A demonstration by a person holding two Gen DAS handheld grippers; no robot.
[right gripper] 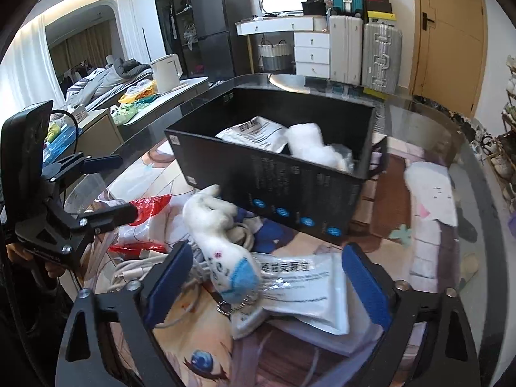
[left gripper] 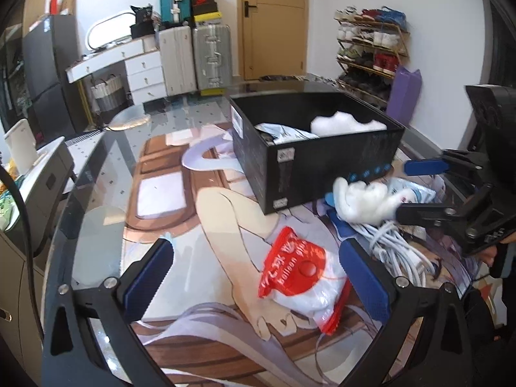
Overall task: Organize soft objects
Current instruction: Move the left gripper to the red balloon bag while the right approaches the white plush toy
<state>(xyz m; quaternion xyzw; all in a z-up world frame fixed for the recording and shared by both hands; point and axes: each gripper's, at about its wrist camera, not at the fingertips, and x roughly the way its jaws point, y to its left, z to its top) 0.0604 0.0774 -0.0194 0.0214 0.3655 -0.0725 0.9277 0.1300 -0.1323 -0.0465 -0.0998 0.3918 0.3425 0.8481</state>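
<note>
An open black box (left gripper: 322, 161) (right gripper: 290, 190) stands on the glass table and holds a white plush (left gripper: 348, 124) (right gripper: 309, 148) and a white packet (right gripper: 254, 133). In front of it a white plush toy (right gripper: 222, 235) (left gripper: 364, 200) with a blue mask lies on a white packet (right gripper: 300, 287). My right gripper (right gripper: 267, 283) (left gripper: 416, 190) is open around this toy, and its pads do not press on it. My left gripper (left gripper: 258, 277) (right gripper: 113, 188) is open over a red-and-white balloon bag (left gripper: 296, 271) (right gripper: 148, 206), which lies near its right finger.
Coiled white cables (left gripper: 396, 248) (right gripper: 129, 271) lie beside the toy and the bag. A white cushion-like piece (right gripper: 432, 200) rests at the table's right. A printed mat (left gripper: 193, 200) covers the table. Past its far edge stand suitcases (left gripper: 193, 58) and a shoe rack (left gripper: 371, 48).
</note>
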